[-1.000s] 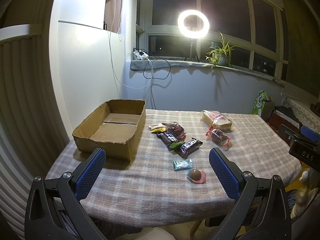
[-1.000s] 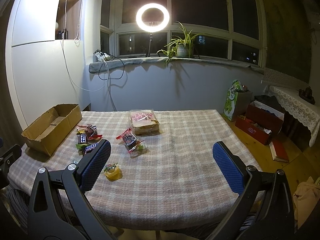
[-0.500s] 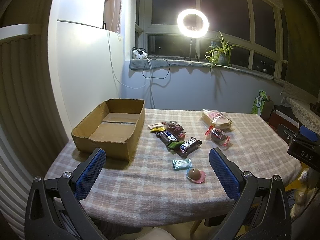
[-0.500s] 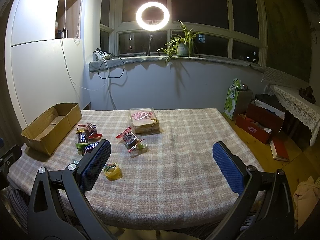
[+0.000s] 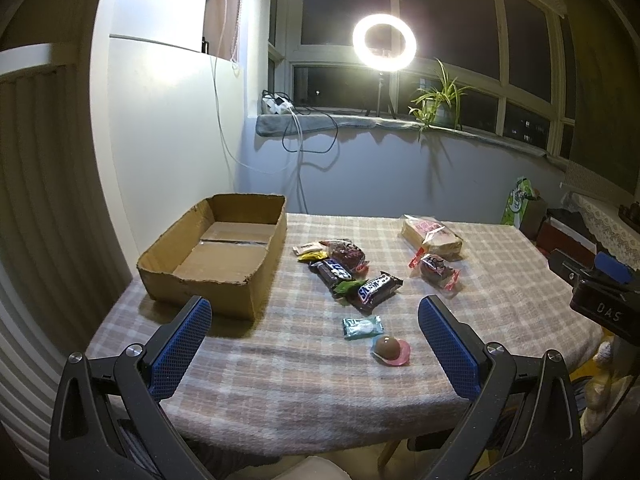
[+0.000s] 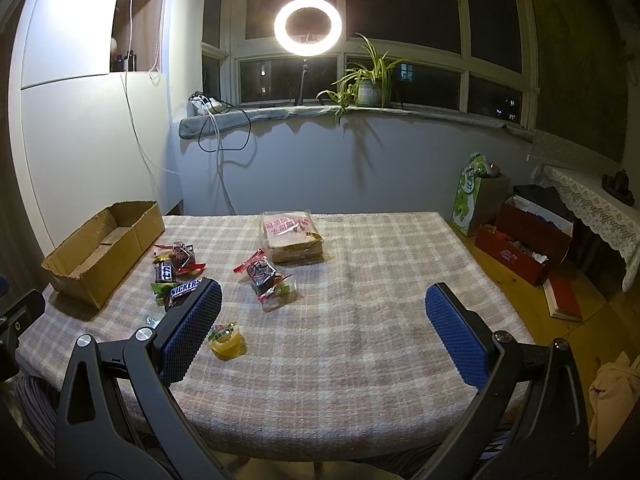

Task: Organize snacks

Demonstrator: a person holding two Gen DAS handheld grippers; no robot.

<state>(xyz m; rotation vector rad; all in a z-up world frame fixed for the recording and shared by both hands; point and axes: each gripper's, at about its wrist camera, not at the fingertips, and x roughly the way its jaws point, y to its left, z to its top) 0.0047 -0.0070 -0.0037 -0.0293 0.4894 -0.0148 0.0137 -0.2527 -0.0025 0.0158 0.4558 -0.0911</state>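
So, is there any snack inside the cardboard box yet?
No, the cardboard box shows only its bare floor, and the snacks lie on the tablecloth beside it.

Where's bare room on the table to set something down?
The right half of the checked tablecloth, from the sandwich pack to the near edge, is bare. The cardboard box floor is bare too. It is crowded between them, around the Snickers bar.

An open, empty cardboard box (image 5: 224, 256) sits at the tabletop's left edge. Just right of it lies a cluster of wrapped candies and Snickers bars (image 5: 374, 288). Farther right lies a clear bag of bread (image 5: 434, 234); nearer, a small jelly cup (image 5: 390, 348).
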